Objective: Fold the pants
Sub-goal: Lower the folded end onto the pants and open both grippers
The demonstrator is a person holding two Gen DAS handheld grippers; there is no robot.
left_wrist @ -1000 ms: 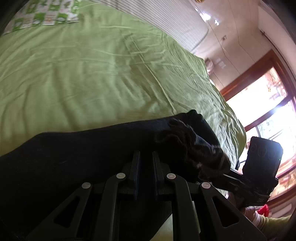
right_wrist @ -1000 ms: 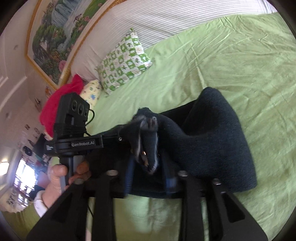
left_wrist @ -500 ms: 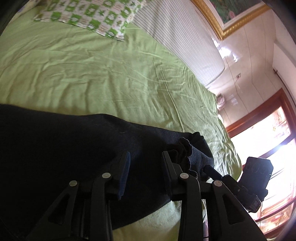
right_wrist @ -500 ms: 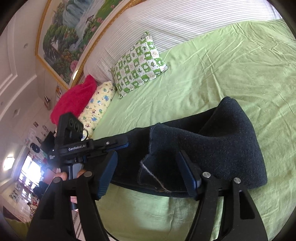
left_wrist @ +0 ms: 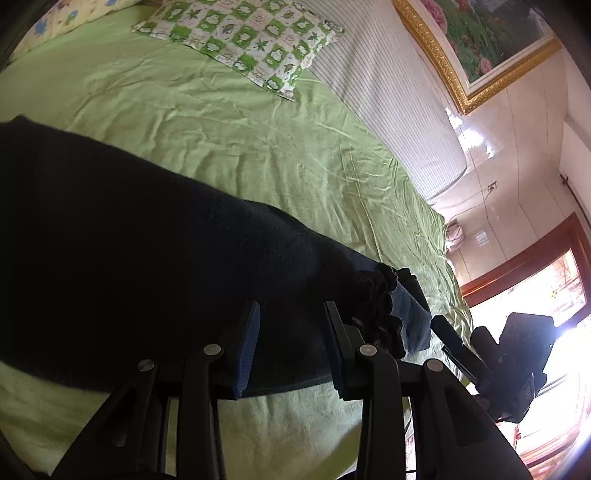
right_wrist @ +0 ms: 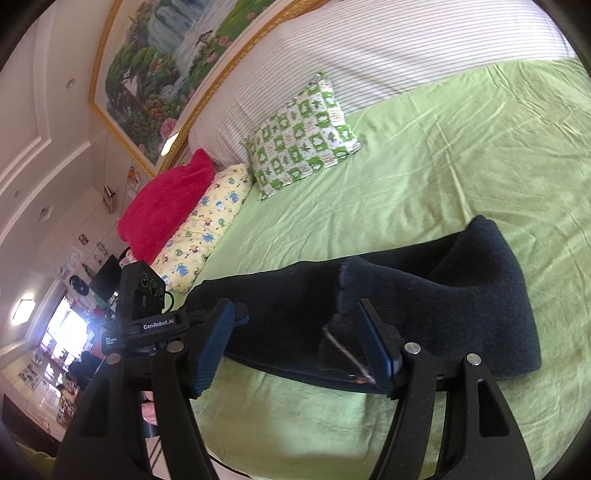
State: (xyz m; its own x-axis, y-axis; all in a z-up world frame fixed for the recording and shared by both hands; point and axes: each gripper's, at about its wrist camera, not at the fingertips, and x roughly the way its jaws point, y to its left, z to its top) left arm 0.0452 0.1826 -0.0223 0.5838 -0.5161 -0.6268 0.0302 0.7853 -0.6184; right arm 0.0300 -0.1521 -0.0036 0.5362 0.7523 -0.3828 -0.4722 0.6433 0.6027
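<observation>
Fingers [left_wrist: 248, 343] on both grippers are standing apart, holding nothing, so you are facing soft, floppy pants [right_wrist: 424, 295]; pinch the layered hem edge.

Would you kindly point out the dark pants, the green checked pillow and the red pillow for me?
dark pants [right_wrist: 461, 295]: right wrist view, on the folded upper layer.
green checked pillow [left_wrist: 243, 33]: left wrist view, middle of its patterned face.
red pillow [right_wrist: 166, 199]: right wrist view, centre of its fuzzy surface.
</observation>
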